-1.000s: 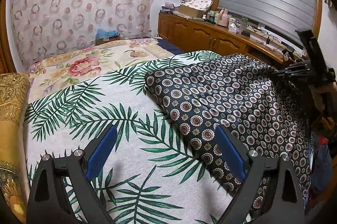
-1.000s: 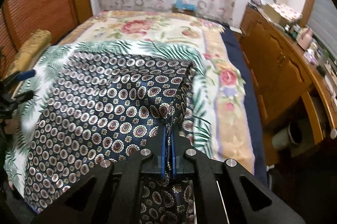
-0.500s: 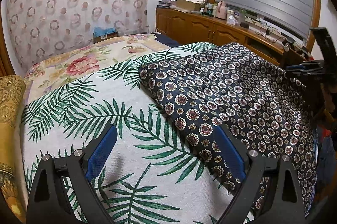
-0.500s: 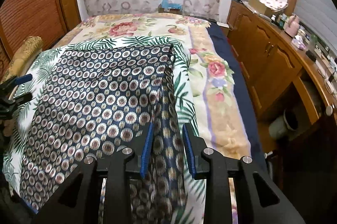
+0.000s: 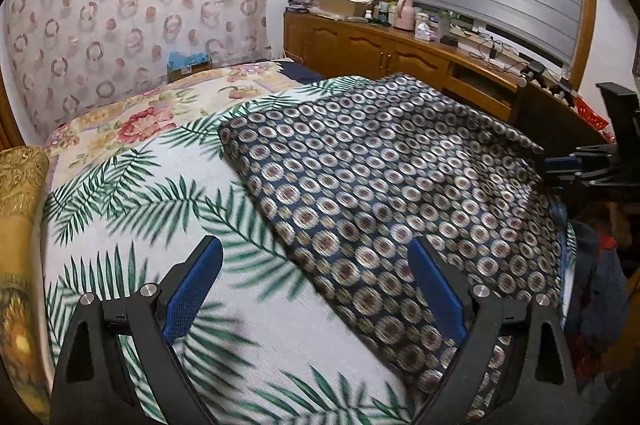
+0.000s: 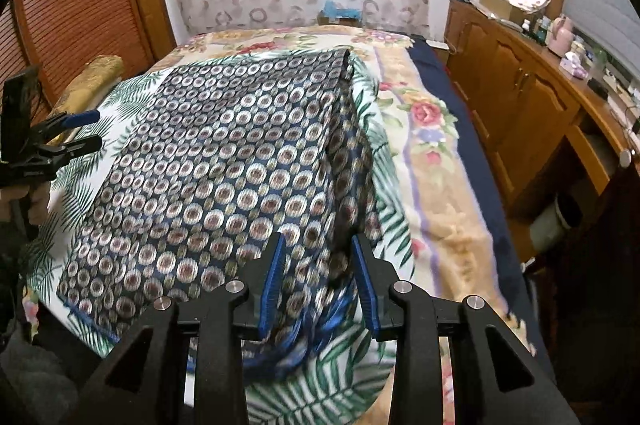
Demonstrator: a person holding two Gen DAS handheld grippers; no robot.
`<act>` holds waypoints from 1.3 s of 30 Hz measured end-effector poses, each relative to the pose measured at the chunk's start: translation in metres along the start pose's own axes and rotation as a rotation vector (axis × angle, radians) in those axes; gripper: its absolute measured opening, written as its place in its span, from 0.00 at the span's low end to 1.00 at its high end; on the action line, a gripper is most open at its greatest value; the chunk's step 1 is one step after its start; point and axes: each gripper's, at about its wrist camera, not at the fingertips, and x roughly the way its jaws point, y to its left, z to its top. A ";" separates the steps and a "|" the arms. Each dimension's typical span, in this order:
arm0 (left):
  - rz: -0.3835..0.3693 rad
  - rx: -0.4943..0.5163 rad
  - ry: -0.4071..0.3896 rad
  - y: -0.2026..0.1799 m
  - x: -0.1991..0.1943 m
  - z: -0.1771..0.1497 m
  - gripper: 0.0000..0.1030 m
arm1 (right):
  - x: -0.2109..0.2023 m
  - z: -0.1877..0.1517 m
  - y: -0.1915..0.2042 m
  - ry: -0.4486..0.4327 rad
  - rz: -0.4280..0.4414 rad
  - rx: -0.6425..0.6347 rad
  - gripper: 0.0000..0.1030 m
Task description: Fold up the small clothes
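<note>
A navy medallion-print garment (image 6: pixel 224 161) lies flat on the palm-leaf sheet (image 5: pixel 132 193), along the bed's right edge. The left gripper (image 5: pixel 316 285) hovers spread wide. The right gripper (image 6: pixel 318 279) is parted over the hem, pinching nothing.

A second ago my right hand-held gripper (image 6: pixel 318 279) was clamped on the patterned cloth (image 6: pixel 216 161); now its jaws stand apart and the cloth's edge lies loose between them, spread flatter ahead on the bed (image 6: pixel 432 185).
</note>
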 end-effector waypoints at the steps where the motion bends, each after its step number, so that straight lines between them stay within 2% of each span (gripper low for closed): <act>1: 0.000 0.000 0.002 -0.003 -0.002 -0.002 0.92 | 0.001 -0.004 -0.001 0.004 0.000 0.003 0.34; 3: -0.001 -0.008 0.007 -0.009 -0.009 -0.011 0.92 | 0.000 -0.011 -0.001 0.004 0.020 0.002 0.33; 5: -0.006 -0.025 0.013 -0.011 -0.014 -0.019 0.92 | 0.003 -0.015 0.000 0.009 0.041 -0.006 0.13; 8: -0.006 -0.038 0.027 -0.017 -0.019 -0.031 0.92 | 0.001 -0.020 -0.004 -0.014 0.040 -0.015 0.04; 11: 0.004 -0.052 0.038 -0.022 -0.026 -0.043 0.92 | -0.014 -0.023 -0.014 -0.073 -0.010 0.003 0.03; 14: -0.009 -0.084 0.040 -0.023 -0.032 -0.053 0.92 | -0.021 -0.030 -0.025 -0.098 -0.011 0.037 0.03; 18: -0.060 -0.144 0.061 -0.022 -0.036 -0.065 0.76 | -0.019 -0.036 -0.030 -0.104 -0.008 0.062 0.03; 22: -0.089 -0.141 0.089 -0.035 -0.038 -0.074 0.59 | -0.017 -0.035 -0.031 -0.128 -0.009 0.076 0.03; 24: -0.104 -0.135 0.102 -0.043 -0.038 -0.078 0.55 | -0.015 -0.035 -0.027 -0.133 -0.010 0.074 0.03; 28: -0.136 -0.123 0.135 -0.055 -0.035 -0.086 0.52 | -0.010 -0.037 -0.018 -0.142 -0.019 0.065 0.03; 35: -0.176 -0.111 0.144 -0.073 -0.036 -0.089 0.52 | -0.012 -0.040 -0.021 -0.148 -0.019 0.074 0.03; 37: -0.182 -0.102 0.143 -0.077 -0.036 -0.090 0.45 | -0.015 -0.041 -0.023 -0.155 -0.012 0.080 0.03; 38: -0.186 -0.101 0.142 -0.077 -0.035 -0.090 0.36 | -0.015 -0.041 -0.023 -0.157 -0.010 0.083 0.03; 39: -0.198 -0.097 0.141 -0.080 -0.035 -0.091 0.23 | -0.016 -0.042 -0.022 -0.158 -0.012 0.085 0.03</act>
